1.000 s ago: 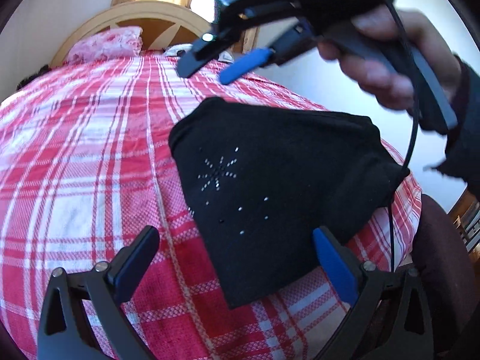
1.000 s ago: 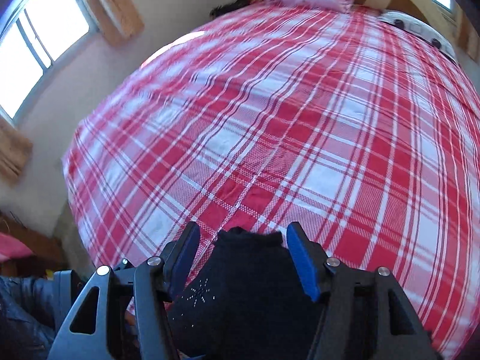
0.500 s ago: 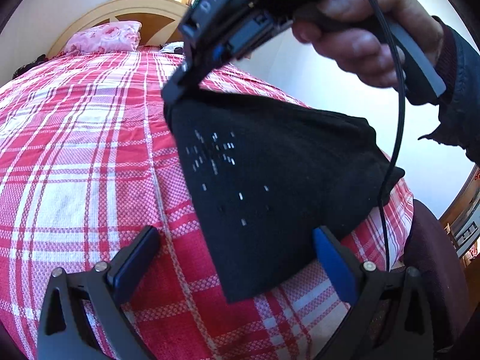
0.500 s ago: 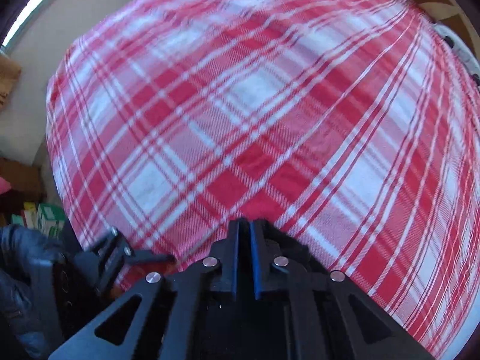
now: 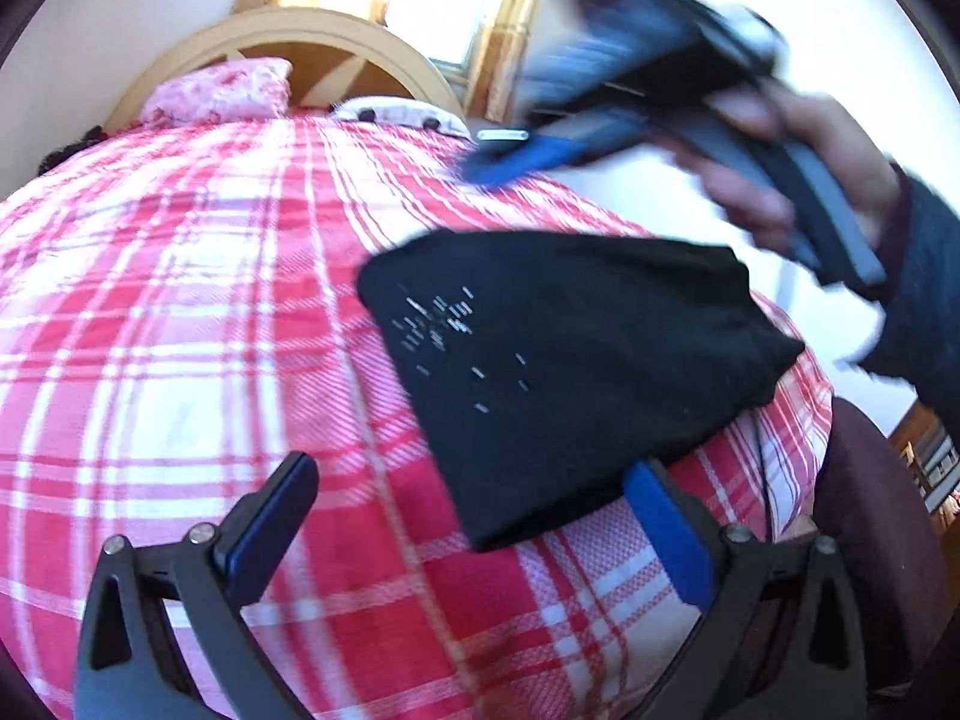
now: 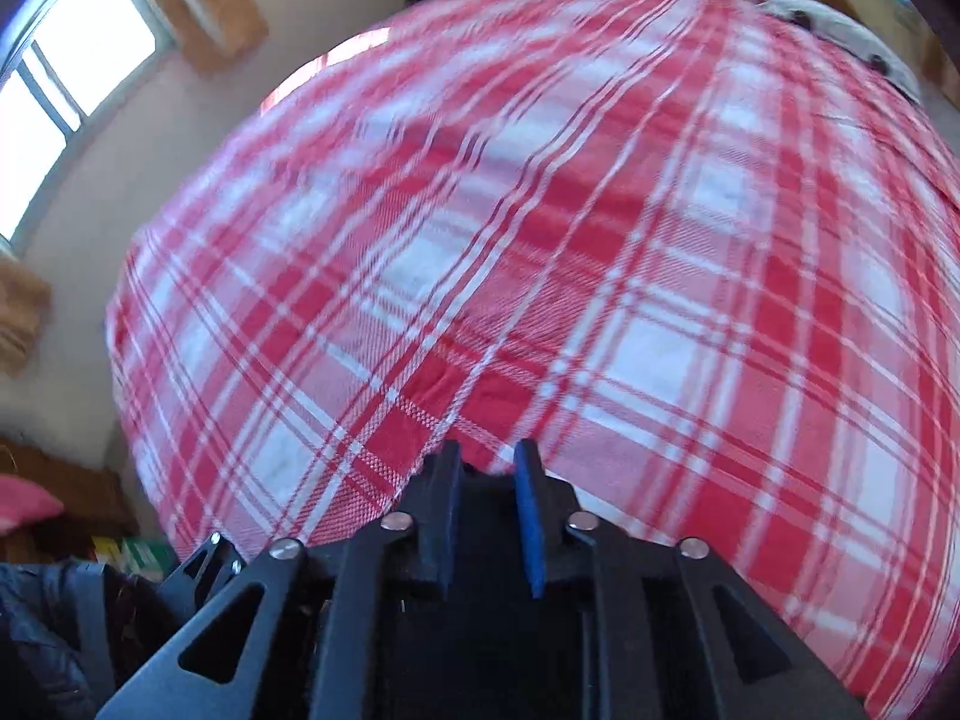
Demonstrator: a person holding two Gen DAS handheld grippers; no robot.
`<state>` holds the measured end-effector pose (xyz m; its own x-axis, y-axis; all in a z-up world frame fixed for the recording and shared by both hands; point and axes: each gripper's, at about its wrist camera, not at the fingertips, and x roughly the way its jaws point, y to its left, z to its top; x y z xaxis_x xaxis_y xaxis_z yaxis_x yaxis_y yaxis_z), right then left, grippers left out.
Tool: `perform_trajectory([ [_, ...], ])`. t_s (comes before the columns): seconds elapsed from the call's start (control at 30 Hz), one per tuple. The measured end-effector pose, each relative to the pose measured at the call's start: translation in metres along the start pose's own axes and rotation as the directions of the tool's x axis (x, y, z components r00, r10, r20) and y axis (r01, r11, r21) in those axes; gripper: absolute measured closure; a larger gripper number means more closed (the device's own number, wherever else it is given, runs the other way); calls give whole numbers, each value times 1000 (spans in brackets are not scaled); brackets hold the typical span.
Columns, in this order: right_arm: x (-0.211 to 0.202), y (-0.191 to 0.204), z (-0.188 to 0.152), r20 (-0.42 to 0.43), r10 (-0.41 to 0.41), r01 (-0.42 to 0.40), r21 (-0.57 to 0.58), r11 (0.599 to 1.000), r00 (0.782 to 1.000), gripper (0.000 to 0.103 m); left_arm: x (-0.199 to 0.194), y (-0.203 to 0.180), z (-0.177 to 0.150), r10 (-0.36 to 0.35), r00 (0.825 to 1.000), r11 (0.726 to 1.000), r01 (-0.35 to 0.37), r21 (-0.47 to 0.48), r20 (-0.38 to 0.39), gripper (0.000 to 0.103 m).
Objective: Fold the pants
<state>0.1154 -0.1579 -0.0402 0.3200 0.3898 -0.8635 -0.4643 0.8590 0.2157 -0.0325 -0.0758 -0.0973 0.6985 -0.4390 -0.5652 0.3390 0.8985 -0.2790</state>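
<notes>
Two hand-held grippers work over a bed covered in a red and white plaid bedspread (image 5: 180, 360). Black folded pants with small silver studs (image 5: 570, 372) lie in a compact, roughly square bundle on the near right part of the bed, close to its right edge. The left gripper (image 5: 474, 510) hovers just near of the bundle with its blue-padded jaws spread wide and empty; the bundle's near corner shows between them, but the pads do not press on it. The right gripper (image 5: 510, 159), blurred with motion and held by a person's hand (image 5: 798, 180), is in the air above the far side of the pants with nothing in its jaws; in its own view the jaws are parted only a little and are opening, with only bedspread showing between their tips. Judging from how things lie, the fold looks nearly done, and the step in hand seems to be releasing and tidying. To do it well, the right jaws should clear the cloth fully before lifting, so no layer drags open, and any pressing should run flat along the fold. The right corner of the bundle (image 5: 780, 354) sits near the mattress edge, so pushes should go leftward. Wide open bedspread lies to the left and far, up to a pink pillow (image 5: 222, 90) at a curved wooden headboard (image 5: 312, 30).
</notes>
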Motion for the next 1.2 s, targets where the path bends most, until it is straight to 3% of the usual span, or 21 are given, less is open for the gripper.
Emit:
perform_trajectory([
  [0.13, -76, -33, -57, 168, -72, 44, 164, 985, 983, 62, -11, 10, 17, 33, 998, 999, -33, -15, 44, 0],
  [0.2, -109, -45, -98, 247, -137, 74, 248, 966, 959, 59, -7, 10, 28, 41, 998, 999, -40, -9, 43, 0],
  [0.27, -123, -50, -134, 300, -150, 56, 300, 952, 942, 56, -5, 4, 34, 44, 998, 999, -45, 16, 50, 0],
  [0.4, -108, -44, -180, 317, -130, 14, 344, 939, 939, 54, -10, -10, 33, 14, 998, 999, -17, 44, 58, 0],
  [0.5, -76, -58, -206, 238, -112, -3, 438, 899, 965, 54, -10, -20, 23, 29, 999, 995, -32, 90, 28, 0],
  [0.57, -71, -67, -220, 266, -90, -53, 483, 874, 960, 54, -9, -19, 19, 44, 999, 995, -45, 91, 9, 0],
  [0.6, -75, -69, -225, 299, -71, -90, 492, 866, 952, 54, -9, -16, 18, 53, 999, 995, -53, 85, 2, 0],
  [0.7, -86, -67, -229, 330, -80, -103, 502, 859, 941, 54, -11, -9, 20, 68, 998, 997, -68, 43, 5, 0],
  [0.8, -104, -55, -226, 425, -76, -131, 437, 890, 902, 53, -11, -9, 26, 73, 997, 996, -74, 42, 16, 0],
  [0.83, -103, -52, -224, 421, -82, -115, 422, 899, 903, 52, -10, -11, 27, 81, 997, 995, -81, 53, 17, 0],
  [0.93, -72, -66, -223, 304, -143, -19, 474, 881, 942, 48, -1, -13, 37, 105, 994, 991, -105, 77, 7, 0],
  [1.03, -68, -76, -226, 351, -99, -89, 482, 872, 931, 48, 15, -11, 47, 167, 985, 982, -162, 92, -44, 0],
  [1.2, -73, -80, -228, 358, -79, -110, 478, 871, 930, 48, 35, -5, 52, 210, 971, 975, -199, 102, -117, 0],
])
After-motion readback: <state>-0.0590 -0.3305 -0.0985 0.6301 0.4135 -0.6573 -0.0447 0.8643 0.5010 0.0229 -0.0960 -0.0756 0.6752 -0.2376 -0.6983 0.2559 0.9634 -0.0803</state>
